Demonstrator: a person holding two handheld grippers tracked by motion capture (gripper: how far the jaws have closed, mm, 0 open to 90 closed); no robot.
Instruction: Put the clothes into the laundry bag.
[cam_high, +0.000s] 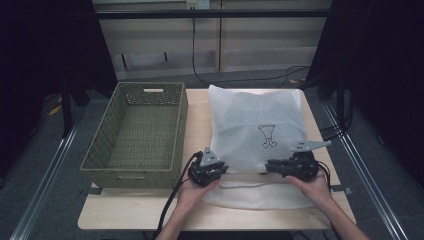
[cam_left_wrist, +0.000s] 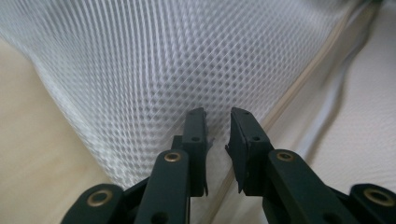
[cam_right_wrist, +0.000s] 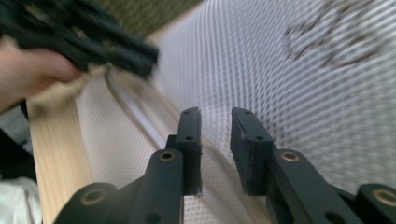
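High view: a white mesh bag (cam_high: 255, 132) lies flat on the wooden table (cam_high: 125, 212), just right of a green woven basket (cam_high: 135, 132), with its folded flap toward the person; the left gripper (cam_high: 206, 170) sits at the bag's near-left corner and the right gripper (cam_high: 282, 167) at the near edge further right, each held in a hand. The step in hand appears to be taking hold of that near edge — done well, both jaw pairs should straddle the hem itself, not the loose mesh above it, and close together so the bag lifts evenly. Left gripper view: the left gripper (cam_left_wrist: 217, 140) stands with a narrow gap between its jaws, nothing pinched, its tips over the mesh bag (cam_left_wrist: 163, 70) right beside the pale hem cord (cam_left_wrist: 303, 79). Right gripper view: the right gripper (cam_right_wrist: 215, 140) is likewise parted and empty above the mesh bag (cam_right_wrist: 280, 79), with the hem cord (cam_right_wrist: 135, 112) curving just left of its tips and the left gripper (cam_right_wrist: 93, 37) beyond, blurred. Hard to make out — whether either jaw tip touches the fabric, what the bag contains, and the dark printed figure (cam_high: 267, 136), too small and smeared to read.
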